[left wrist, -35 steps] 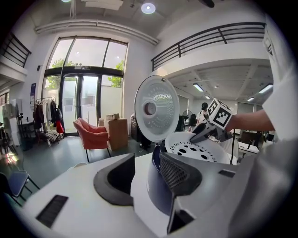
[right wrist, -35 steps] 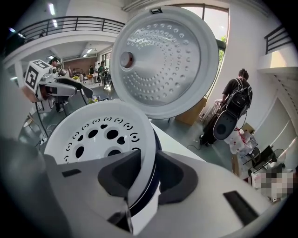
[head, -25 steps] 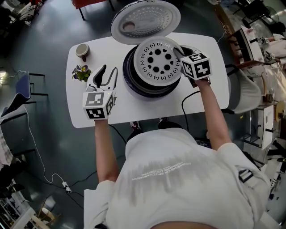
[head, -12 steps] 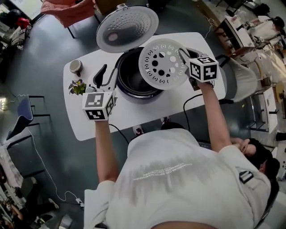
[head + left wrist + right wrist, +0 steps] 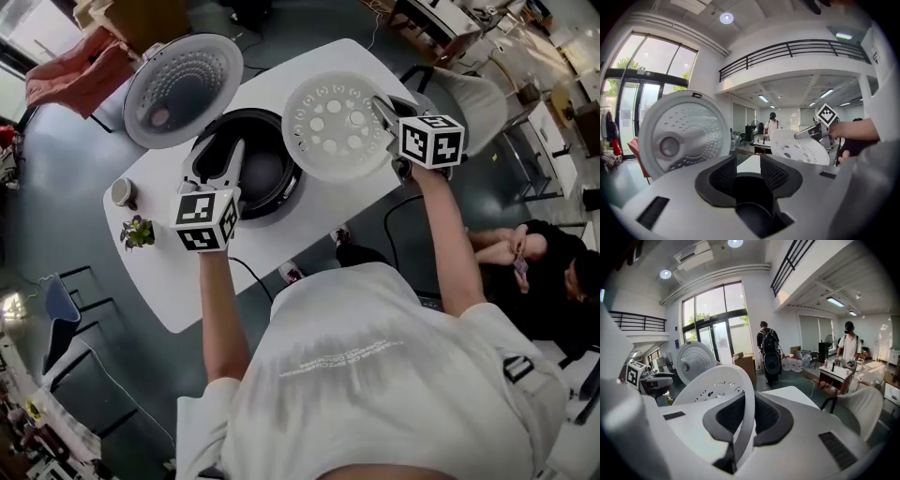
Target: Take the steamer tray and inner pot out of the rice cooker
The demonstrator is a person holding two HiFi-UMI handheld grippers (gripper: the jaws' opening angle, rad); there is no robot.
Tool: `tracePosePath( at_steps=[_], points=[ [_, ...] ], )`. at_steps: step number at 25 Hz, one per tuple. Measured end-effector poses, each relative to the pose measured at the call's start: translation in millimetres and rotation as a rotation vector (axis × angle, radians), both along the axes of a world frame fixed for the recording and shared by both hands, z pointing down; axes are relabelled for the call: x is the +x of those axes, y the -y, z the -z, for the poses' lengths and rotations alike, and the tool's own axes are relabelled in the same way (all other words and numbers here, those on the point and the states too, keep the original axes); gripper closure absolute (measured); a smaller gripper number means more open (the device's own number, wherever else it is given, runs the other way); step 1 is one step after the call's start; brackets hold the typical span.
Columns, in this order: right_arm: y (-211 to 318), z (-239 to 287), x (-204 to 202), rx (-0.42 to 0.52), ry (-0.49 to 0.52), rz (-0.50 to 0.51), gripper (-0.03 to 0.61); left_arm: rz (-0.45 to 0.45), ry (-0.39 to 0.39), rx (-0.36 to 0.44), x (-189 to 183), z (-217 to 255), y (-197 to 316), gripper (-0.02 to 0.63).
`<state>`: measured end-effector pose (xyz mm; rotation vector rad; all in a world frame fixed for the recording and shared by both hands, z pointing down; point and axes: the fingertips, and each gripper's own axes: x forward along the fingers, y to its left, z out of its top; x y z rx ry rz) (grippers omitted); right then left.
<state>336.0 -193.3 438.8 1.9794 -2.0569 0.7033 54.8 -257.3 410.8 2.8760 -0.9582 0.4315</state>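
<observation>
The right gripper pinched the steamer tray by its rim, clear of the rice cooker; the left gripper gaped empty, seemingly readied for the inner pot.

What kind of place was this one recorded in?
Probably an open-plan workspace or lab hall, not a home kitchen: a railed mezzanine overhead, tall glass doors, and people standing among work desks. The rice cooker sits on a plain white table.
</observation>
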Motion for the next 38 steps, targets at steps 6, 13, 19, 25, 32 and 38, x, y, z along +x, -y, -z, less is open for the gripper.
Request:
tracePosePath(
  at_steps=[6,13,19,25,32,38],
  points=[
    [-49.1,-10.2,56.2,-0.015,0.041,-0.168,0.528,-0.132,0.002,-0.051,66.1,-21.1,-1.6,0.443],
    [-73.5,-28.0,118.2,-0.045,0.109,-0.251,0.528,-0.151,0.037,-0.084,123.9,-31.9,-7.0,0.443],
    [-46.3,-59.3,148.4,-0.085,0.171,-0.223,0.526,-0.033,0.021,-0.130,131.8,-40.6,12.0,0.446],
    [20.8,-105.7,153.3,-0.148,0.285,-0.121,0.525,0.076,0.114,-0.167,123.2,-56.7,27.1,0.446],
    [87.4,-162.1,162.3,-0.248,0.359,-0.077,0.522,0.235,0.095,-0.158,113.3,-40.5,46.2,0.457],
    [138.2,-223.0,150.2,-0.310,0.355,-0.017,0.514,0.265,0.121,-0.195,113.8,-52.8,45.5,0.459]
  ],
)
